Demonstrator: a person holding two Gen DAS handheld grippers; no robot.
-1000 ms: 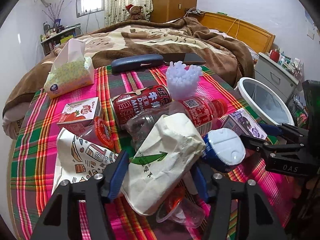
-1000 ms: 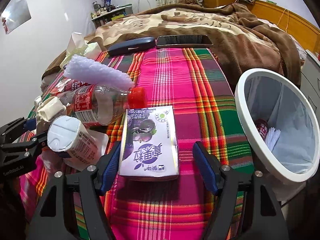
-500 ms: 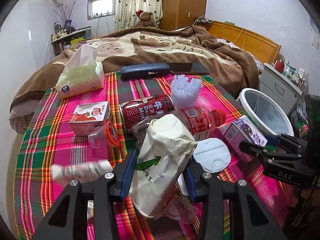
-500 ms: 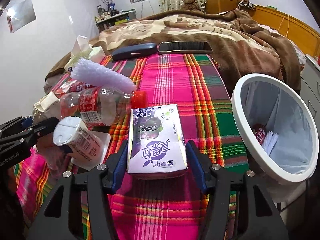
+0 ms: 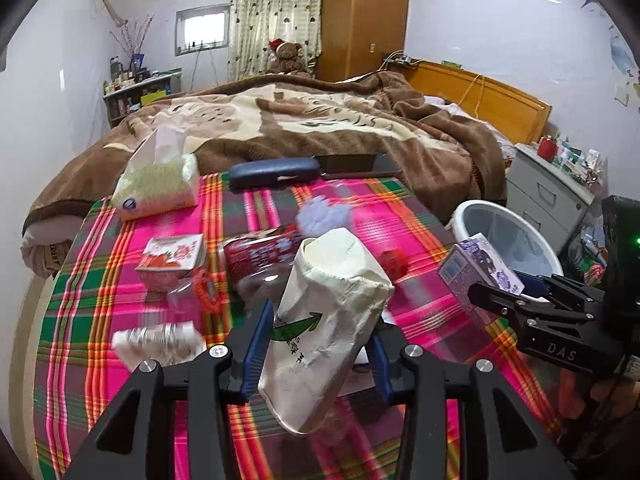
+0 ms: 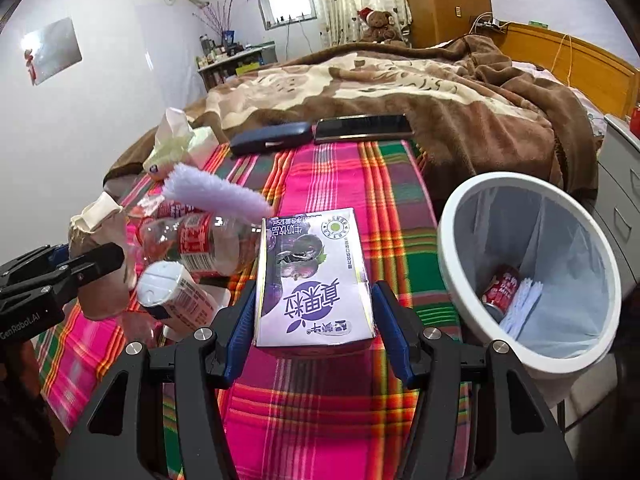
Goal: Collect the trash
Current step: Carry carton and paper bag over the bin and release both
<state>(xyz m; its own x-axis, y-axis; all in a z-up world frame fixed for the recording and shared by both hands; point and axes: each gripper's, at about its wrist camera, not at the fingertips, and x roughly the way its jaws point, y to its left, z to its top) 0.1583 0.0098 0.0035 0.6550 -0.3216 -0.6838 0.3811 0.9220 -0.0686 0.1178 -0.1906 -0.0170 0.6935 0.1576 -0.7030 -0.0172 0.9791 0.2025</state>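
Observation:
My left gripper is shut on a crumpled white paper bag with a green arrow and holds it above the plaid table. My right gripper is shut on a purple milk carton and holds it up beside the white trash bin. The carton also shows in the left wrist view, next to the bin. A red can and white straws lie in the bin. A clear bottle with a red label, a white-capped bottle and a red can lie on the table.
A strawberry carton, a tissue pack, a glasses case, a phone and a lilac foam piece are on the plaid cloth. The bed lies behind, a grey cabinet to the right.
Both grippers have risen from the table with their loads. The paper bag now hangs above the pile and the purple carton is lifted beside the bin. Things under the bag have shifted.

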